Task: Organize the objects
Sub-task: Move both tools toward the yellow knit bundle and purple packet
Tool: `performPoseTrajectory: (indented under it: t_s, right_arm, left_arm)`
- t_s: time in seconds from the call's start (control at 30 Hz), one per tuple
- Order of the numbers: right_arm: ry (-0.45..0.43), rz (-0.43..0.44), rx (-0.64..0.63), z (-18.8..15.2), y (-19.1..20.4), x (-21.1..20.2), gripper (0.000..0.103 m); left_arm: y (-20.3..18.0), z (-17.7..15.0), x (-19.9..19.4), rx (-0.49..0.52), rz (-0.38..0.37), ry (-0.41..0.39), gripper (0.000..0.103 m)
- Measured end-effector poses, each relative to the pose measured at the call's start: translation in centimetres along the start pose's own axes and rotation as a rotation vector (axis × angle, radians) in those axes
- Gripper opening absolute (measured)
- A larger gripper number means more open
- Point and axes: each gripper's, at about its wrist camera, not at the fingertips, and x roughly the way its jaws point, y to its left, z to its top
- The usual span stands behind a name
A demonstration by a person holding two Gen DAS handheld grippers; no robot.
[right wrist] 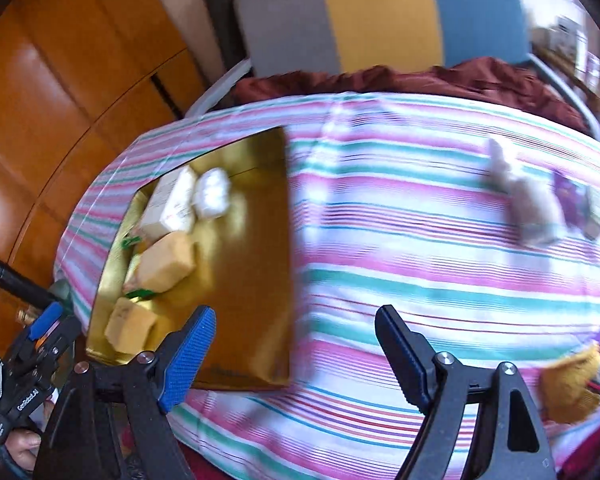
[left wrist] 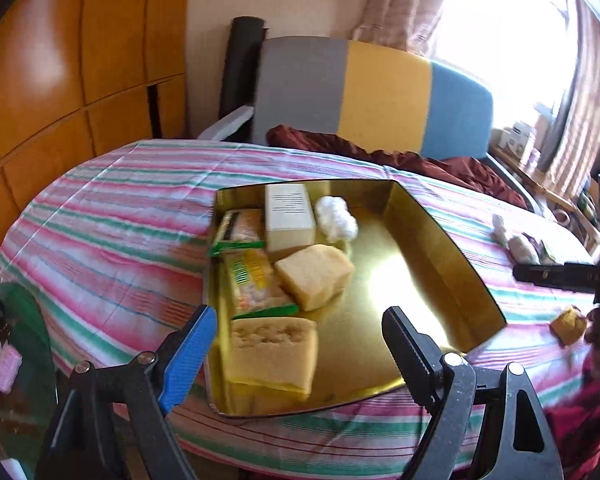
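A gold tray (left wrist: 440, 248) sits on a striped tablecloth (left wrist: 112, 216). It holds a white box (left wrist: 289, 216), a white cotton wad (left wrist: 336, 218), two snack packets (left wrist: 242, 230) and two yellow sponges (left wrist: 314, 274). My left gripper (left wrist: 296, 344) is open and empty, just above the tray's near edge. My right gripper (right wrist: 296, 344) is open and empty over the cloth, right of the tray (right wrist: 256, 280). A grey-white soft item (right wrist: 528, 200), a purple item (right wrist: 572, 196) and a yellow item (right wrist: 572, 384) lie loose on the cloth at right.
A grey, yellow and blue chair back (left wrist: 376, 96) stands behind the table with dark red cloth (left wrist: 420, 160) on it. Wooden cabinets (left wrist: 60, 80) fill the left. A window with curtains (left wrist: 500, 20) is at the back right.
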Motion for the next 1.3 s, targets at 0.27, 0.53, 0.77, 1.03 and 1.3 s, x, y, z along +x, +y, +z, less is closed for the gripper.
performPoseTrajectory:
  t_s: [0.27, 0.53, 0.77, 1.03, 1.3]
  right_arm:
    - [-0.081, -0.136, 0.19, -0.5, -9.5, -4.8, 0.083]
    - [-0.175, -0.237, 0.403, -1.9, -19.1, -9.6, 0.083]
    - [-0.267, -0.27, 0.568, -3.7, -25.0, -11.9, 0.084]
    - [-0.342, -0.087, 0.769, -5.9, -28.6, -12.3, 0.084]
    - [-0.335, -0.022, 0.785, -6.0, -28.9, -11.8, 0.084]
  left_arm:
    - [-4.4, 0.3, 0.4, 0.101, -0.062, 0.014, 0.087]
    - [-9.6, 0.5, 1.1, 0.213, -0.134, 0.023, 0.088]
    - [-14.5, 0.3, 2.0, 0.306, -0.202, 0.039, 0.088]
    - [-21.0, -1.0, 4.0, 0.409, -0.316, 0.111, 0.088]
    - [-26.7, -2.0, 6.6, 0.451, -0.431, 0.233, 0.088]
